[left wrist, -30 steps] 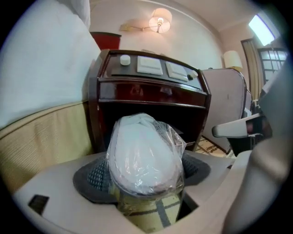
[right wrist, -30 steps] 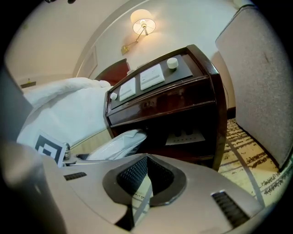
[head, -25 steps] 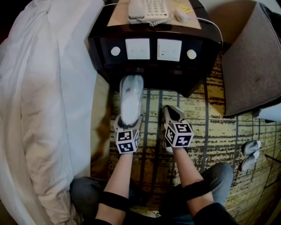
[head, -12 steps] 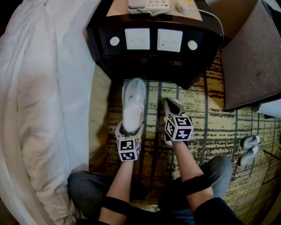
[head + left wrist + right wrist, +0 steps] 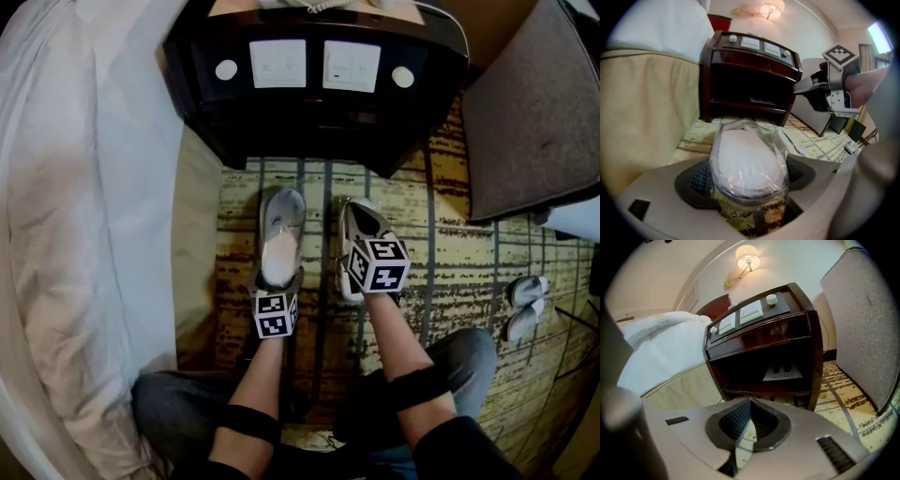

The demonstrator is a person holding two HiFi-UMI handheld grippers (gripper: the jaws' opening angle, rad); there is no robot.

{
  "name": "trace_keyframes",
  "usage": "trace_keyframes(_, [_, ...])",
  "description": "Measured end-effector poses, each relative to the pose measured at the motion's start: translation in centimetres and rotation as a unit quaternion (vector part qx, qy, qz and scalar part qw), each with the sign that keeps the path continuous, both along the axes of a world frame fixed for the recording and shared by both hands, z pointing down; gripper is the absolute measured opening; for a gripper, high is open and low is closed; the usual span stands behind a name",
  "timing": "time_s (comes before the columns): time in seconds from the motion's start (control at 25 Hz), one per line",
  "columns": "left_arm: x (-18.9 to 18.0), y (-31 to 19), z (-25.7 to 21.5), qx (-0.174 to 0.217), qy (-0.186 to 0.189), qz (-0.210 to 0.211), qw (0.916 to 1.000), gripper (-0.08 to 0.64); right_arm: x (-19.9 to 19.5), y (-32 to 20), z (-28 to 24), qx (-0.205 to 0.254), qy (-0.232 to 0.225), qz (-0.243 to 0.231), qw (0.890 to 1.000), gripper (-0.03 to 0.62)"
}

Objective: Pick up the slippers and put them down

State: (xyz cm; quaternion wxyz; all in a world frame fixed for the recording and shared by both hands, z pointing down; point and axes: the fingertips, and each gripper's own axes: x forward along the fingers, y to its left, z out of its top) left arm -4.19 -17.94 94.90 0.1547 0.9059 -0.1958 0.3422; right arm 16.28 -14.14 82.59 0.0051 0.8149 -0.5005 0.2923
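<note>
Dim room, wall lamp (image 5: 748,258) glowing; fisheye edges dark, perhaps blurred.

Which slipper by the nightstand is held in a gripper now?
The left, plastic-wrapped slipper, gripped at its near end by the left gripper; the other slipper lies free on the carpet.

The left gripper (image 5: 279,274) and the right gripper (image 5: 361,225) are light grey. Each has a white cube (image 5: 277,315) with black square marks. Their pads (image 5: 737,420) are dark with tiny bumps. The person wears a black band (image 5: 248,424) on each forearm and dark grey trousers (image 5: 178,412).
</note>
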Motion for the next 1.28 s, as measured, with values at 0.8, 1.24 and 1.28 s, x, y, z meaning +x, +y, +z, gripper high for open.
trace_keyframes(0.8, [-3.3,2.8,5.9,-0.09,-0.103,-0.012,0.9905,0.56,-0.9,-0.2,3.5,-0.016,-0.024,-0.002,1.0,0.002])
trace_keyframes(1.24, [-4.0,1.2,-5.4,-0.039,-0.126,-0.022,0.991,0.216,-3.0,1.5,-3.1,-0.037,-0.068,0.019,0.997,0.002])
trace_keyframes(1.28, [-4.2,1.1,-7.5,-0.032,-0.13,-0.025,0.9907,0.135,-3.2,2.0,-4.8,-0.04,-0.071,0.022,0.996,0.002])
